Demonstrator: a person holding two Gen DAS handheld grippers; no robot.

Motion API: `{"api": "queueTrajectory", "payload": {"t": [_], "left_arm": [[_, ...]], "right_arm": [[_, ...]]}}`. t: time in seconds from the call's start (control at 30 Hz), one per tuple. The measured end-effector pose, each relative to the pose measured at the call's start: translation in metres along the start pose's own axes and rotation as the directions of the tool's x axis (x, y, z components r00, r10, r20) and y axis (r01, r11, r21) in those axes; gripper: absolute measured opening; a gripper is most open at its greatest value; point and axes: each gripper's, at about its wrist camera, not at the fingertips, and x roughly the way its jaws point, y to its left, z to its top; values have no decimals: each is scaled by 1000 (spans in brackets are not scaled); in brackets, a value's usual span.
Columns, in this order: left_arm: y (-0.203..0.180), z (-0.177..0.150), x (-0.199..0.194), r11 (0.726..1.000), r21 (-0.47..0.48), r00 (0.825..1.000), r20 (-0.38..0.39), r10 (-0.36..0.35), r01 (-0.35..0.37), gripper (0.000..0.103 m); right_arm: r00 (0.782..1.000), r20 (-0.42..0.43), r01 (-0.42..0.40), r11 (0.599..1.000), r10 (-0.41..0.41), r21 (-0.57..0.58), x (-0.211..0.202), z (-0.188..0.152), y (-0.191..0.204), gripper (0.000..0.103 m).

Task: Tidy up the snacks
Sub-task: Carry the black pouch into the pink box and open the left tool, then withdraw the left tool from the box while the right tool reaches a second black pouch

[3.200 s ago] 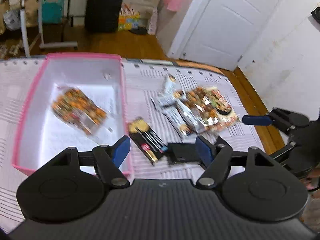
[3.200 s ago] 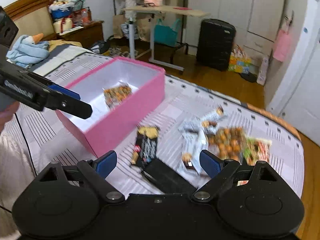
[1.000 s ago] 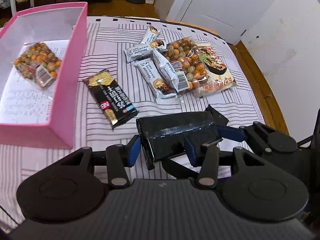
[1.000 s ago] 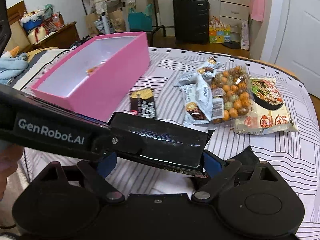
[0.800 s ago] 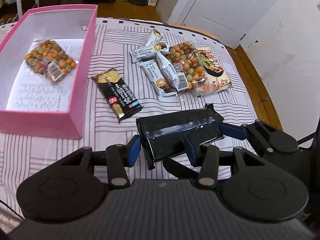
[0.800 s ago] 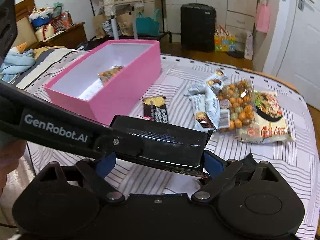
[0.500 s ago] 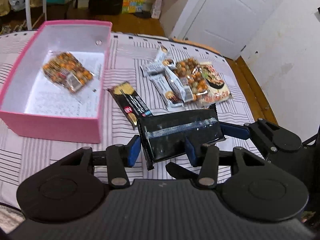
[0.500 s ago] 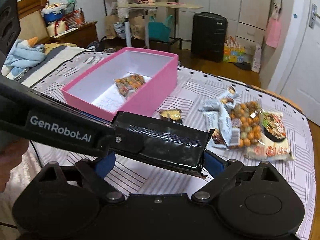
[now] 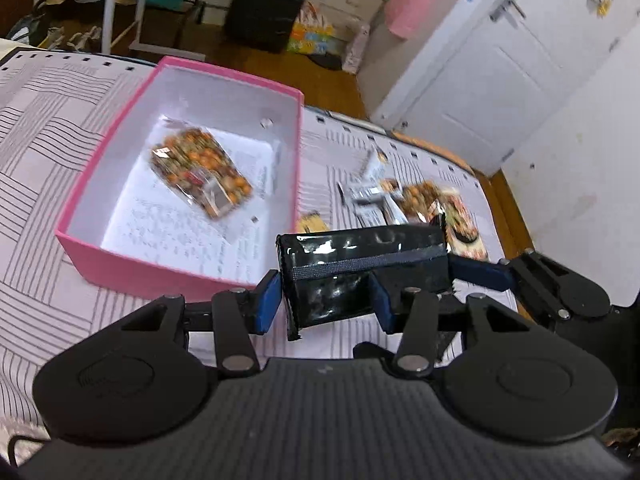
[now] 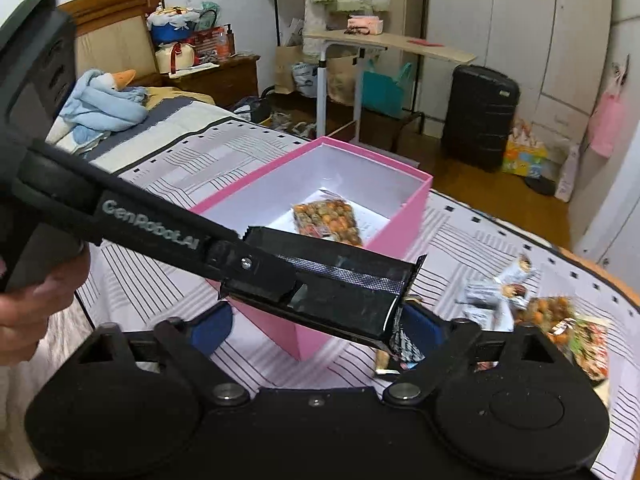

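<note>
On striped bedspread (image 9: 60,152), pink box (image 9: 184,276), wooden floor (image 10: 472,184) beyond

Black suitcase (image 10: 482,118); white door (image 9: 486,76); perhaps wardrobe (image 10: 516,20)

- "GenRobot.AI" is showing in pale letters along the side of the left gripper's (image 10: 256,268) black arm, as the right wrist view sees it.
- Printed lines are covering the white sheet (image 9: 192,232) lying on the floor of the pink box (image 9: 168,276), but they are blurring too much to read.
- The wrappers of the snack packets (image 10: 532,304) lying on the striped bedcover (image 9: 48,152) are carrying print that is staying too small and smeared to make out.
</note>
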Motion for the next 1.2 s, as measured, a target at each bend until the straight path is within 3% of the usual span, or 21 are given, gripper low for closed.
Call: {"api": "queueTrajectory", "payload": {"t": [0.27,0.43,0.73,0.97,1.2], "left_arm": [[36,21,17,994,-10,993,44,110,-110,48],[64,29,41,991,-47,991,38,129,-128,48],[92,27,62,978,-119,984,38,177,-171,51],[82,24,49,974,-72,972,80,221,-215,62],[55,16,24,977,-8,973,85,213,-214,62]], "right_arm": [[997,-38,-73,997,73,-10,49,25,2,81],[1000,-14,-23,1000,23,8,87,24,10,81],[999,-36,-17,999,19,34,119,26,14,81],[999,-30,23,1000,-23,-13,108,24,21,85],[1000,-16,10,1000,-9,19,72,14,17,85]]}}
